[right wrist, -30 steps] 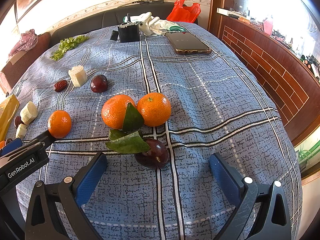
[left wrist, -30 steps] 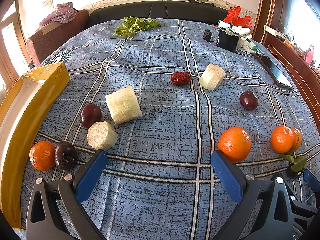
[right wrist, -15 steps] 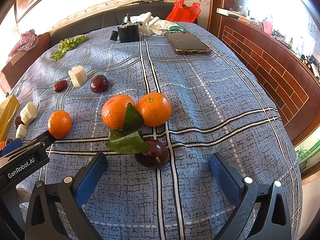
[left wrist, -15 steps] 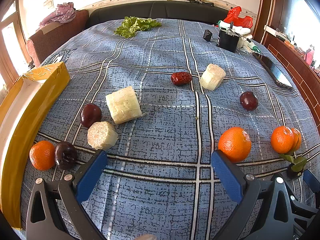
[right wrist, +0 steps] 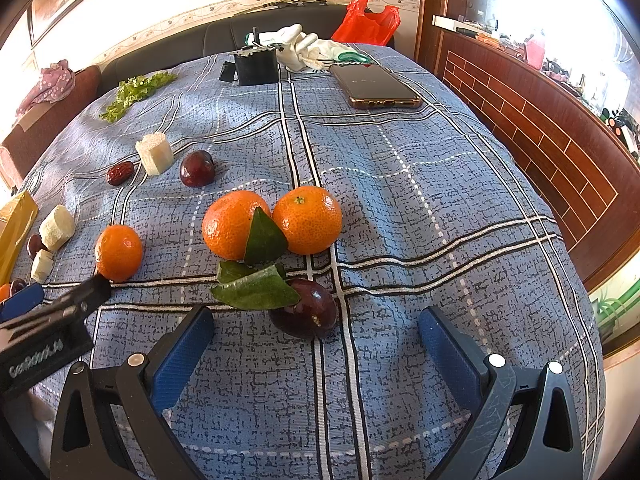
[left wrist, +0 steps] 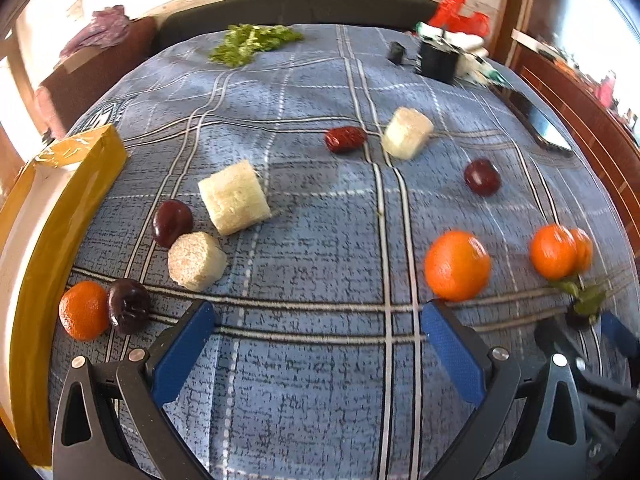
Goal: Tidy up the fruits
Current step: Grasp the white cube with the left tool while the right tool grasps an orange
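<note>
Both my tools are empty. My left gripper (left wrist: 316, 332) has its blue fingers spread wide over bare cloth, and my right gripper (right wrist: 316, 340) is just as wide, with nothing between the pads

As far as I can judge, the sorting has hardly begun. The fruit lies scattered over the blue checked tablecloth (left wrist: 320, 380). Near my left side an orange (left wrist: 82, 310) touches a dark plum (left wrist: 128, 306), both just beside the yellow box (left wrist: 60, 208), which looks like the likely bin, though I cannot see anything in it. Further in sit two pale sugarcane chunks (left wrist: 234, 202) with another plum (left wrist: 172, 222) beside them. A red date (left wrist: 345, 139) and a third cane piece (left wrist: 406, 132) lie toward the far side, with a lone plum (left wrist: 482, 177) near them

A loose orange (left wrist: 456, 264) sits just ahead of my left tool's right finger. In front of my right tool a passion fruit (right wrist: 304, 308) lies under green leaves (right wrist: 256, 288), and behind it a pair of oranges (right wrist: 272, 220) touch each other

A phone (right wrist: 376, 86) and some greens (right wrist: 136, 90) lie at the far edge, not part of my job. Nearly everything is left to gather
</note>
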Demonstrator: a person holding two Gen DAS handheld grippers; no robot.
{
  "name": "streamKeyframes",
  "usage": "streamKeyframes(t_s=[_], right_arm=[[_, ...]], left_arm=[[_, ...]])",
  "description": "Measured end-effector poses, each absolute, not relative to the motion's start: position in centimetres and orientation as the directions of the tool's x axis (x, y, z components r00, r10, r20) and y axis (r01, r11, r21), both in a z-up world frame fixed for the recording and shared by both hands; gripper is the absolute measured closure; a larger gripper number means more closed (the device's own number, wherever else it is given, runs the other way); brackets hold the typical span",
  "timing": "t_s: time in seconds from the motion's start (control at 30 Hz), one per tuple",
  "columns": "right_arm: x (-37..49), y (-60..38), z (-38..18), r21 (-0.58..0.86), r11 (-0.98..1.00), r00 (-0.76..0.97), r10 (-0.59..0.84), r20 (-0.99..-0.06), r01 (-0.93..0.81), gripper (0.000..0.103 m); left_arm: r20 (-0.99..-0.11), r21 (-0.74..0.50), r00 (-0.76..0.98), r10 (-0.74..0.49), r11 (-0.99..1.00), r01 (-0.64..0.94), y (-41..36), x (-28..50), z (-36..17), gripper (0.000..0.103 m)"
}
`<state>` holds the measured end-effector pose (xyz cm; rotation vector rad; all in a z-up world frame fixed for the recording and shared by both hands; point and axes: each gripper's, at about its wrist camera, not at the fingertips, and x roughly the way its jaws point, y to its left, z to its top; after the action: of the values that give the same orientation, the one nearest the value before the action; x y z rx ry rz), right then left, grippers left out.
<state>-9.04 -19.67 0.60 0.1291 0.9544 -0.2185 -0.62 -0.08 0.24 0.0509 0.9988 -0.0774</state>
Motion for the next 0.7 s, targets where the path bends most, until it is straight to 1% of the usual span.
streamKeyframes(t_s=[0.13, 0.17, 0.2, 0.23, 0.27, 0.33, 0.4, 0.47, 0.5, 0.57, 0.7], right_arm=[[-8.8, -19.7, 0.5, 0.019, 0.970, 0.560, -0.124, -0.819, 0.243, 0.000], [-8.7, -19.6, 0.5, 0.017, 0.970, 0.559, -0.125, -0.820, 0.242, 0.000], [-8.6, -19.5, 0.5, 0.017, 0.970, 0.559, -0.125, -0.820, 0.243, 0.000], [-8.6, -19.5, 0.5, 0.017, 0.970, 0.559, -0.125, -0.820, 0.242, 0.000], [-8.6, -19.4, 0.5, 0.016, 0.970, 0.558, -0.126, -0.820, 0.242, 0.000], [-8.6, -19.5, 0.5, 0.017, 0.970, 0.558, -0.125, -0.820, 0.242, 0.000], [-8.5, -19.5, 0.5, 0.016, 0.971, 0.556, -0.123, -0.822, 0.239, 0.000], [-8.2, -19.5, 0.5, 0.022, 0.973, 0.525, -0.105, -0.845, 0.230, 0.000], [-8.3, -19.6, 0.5, 0.023, 0.973, 0.519, -0.102, -0.849, 0.230, 0.000], [-8.4, -19.5, 0.5, 0.016, 0.975, 0.500, -0.099, -0.860, 0.221, 0.000], [-9.1, -19.4, 0.5, 0.009, 0.979, 0.502, -0.096, -0.860, 0.204, 0.000]], left_arm=[[-0.854, 0.002, 0.515, -0.077, 0.989, 0.151, 0.0, -2.1, 0.3, 0.001], [-0.854, 0.000, 0.513, -0.088, 0.986, 0.168, 0.1, -2.5, 0.5, 0.006], [-0.846, -0.016, 0.522, -0.105, 0.985, 0.172, 0.5, -3.2, 0.9, 0.015], [-0.826, -0.051, 0.547, -0.140, 0.983, 0.175, 1.5, -4.3, 1.7, 0.017], [-0.809, -0.068, 0.566, -0.158, 0.982, 0.178, 2.0, -4.8, 2.4, 0.018], [-0.740, -0.114, 0.642, -0.201, 0.978, 0.175, 4.3, -6.7, 4.5, 0.018], [-0.692, -0.146, 0.690, -0.214, 0.977, 0.156, 7.1, -8.2, 6.1, 0.018], [-0.701, -0.180, 0.674, -0.233, 0.972, 0.148, 9.4, -8.8, 6.8, 0.019], [-0.709, -0.202, 0.661, -0.246, 0.969, 0.144, 10.8, -9.0, 7.0, 0.024], [-0.707, -0.239, 0.656, -0.262, 0.963, 0.127, 13.8, -9.5, 7.7, 0.027], [-0.650, -0.256, 0.733, -0.202, 0.966, 0.040, 18.9, -10.9, 9.3, 0.027]])
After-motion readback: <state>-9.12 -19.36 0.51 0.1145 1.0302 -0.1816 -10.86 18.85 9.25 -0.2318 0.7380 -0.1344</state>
